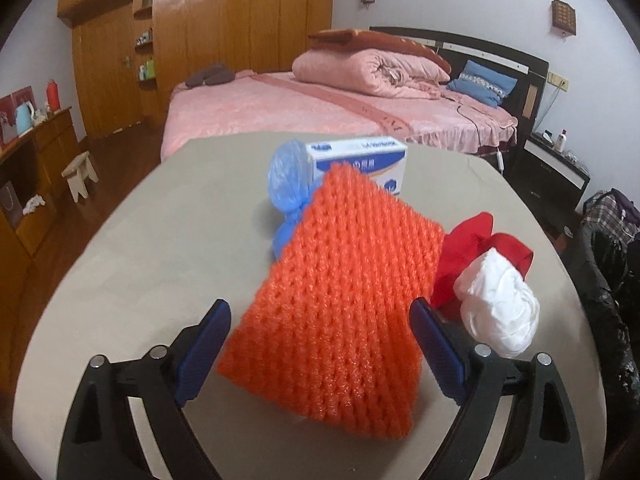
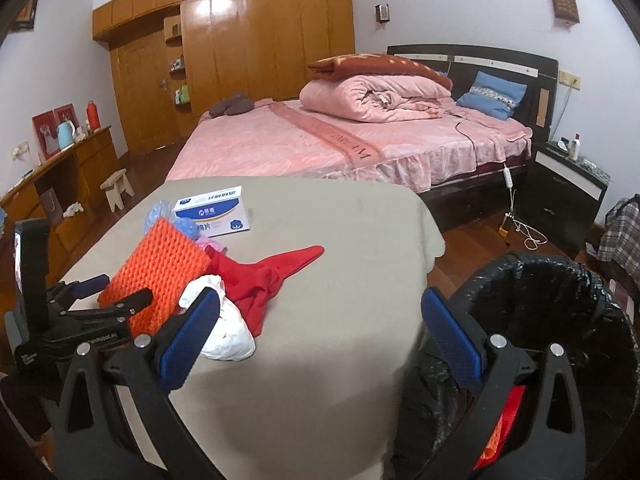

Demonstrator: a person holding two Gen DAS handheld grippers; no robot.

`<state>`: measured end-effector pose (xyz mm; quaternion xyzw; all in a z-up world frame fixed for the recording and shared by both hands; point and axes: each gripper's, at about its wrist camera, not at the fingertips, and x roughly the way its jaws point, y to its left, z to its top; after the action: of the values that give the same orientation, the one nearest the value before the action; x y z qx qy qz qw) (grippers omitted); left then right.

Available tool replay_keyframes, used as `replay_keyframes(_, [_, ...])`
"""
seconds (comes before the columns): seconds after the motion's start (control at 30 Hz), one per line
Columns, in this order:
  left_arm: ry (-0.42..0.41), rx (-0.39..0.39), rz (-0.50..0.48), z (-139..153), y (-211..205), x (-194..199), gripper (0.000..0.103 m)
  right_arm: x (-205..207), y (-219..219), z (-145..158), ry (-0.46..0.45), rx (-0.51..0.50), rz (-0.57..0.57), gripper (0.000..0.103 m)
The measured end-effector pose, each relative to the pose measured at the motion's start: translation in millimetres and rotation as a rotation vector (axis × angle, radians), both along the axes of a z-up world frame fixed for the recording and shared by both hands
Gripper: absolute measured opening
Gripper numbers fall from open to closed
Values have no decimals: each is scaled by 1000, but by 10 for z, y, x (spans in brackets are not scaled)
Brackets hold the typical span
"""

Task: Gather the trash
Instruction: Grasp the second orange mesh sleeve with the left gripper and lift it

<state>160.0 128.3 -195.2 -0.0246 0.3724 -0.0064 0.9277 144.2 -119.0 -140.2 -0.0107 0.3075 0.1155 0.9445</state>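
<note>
Most trash remains: orange foam net sits between the wide left jaws, bin beside the wide, empty right jaws.

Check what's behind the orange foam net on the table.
Behind the orange foam net: a knotted blue plastic bag and a blue-and-white box. In the right wrist view something pink peeks out beside it. The net covers the box's lower front and part of the bag.

One orange net, three bags, one box.
</note>
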Motion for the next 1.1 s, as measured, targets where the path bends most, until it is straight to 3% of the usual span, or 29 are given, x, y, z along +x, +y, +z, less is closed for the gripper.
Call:
replay_keyframes(0.2, [26,-43,-24,-44,8,-24,46,43,89,-50,13,-7,17,98])
replay_keyframes(0.27, [18,-48,-22,-29,11,-57,27,51,114,-50,13,-11,20,98])
replay_keyframes(0.37, [16,-60,-28,-21,6,-95,15,46,130,-58,12,-16,22,98])
replay_keyframes(0.63, [2,-54,-36,71,-60,-190,13,36,129,-56,12,-11,21,98])
replay_keyframes(0.7, [10,-46,-28,67,-59,-174,19,32,130,-56,13,-11,21,98])
replay_keyframes(0.77, [18,-46,-12,62,-42,-131,46,29,128,-53,13,-11,21,98])
replay_keyframes(0.87, [34,-59,-19,37,-55,-62,54,27,129,-52,12,-11,21,98])
replay_keyframes(1.0, [93,-56,-42,-88,-136,-9,53,18,131,-55,12,-9,21,98])
replay_keyframes(1.1, [82,-75,-56,-93,-158,-72,30,16,134,-52,10,-12,23,98])
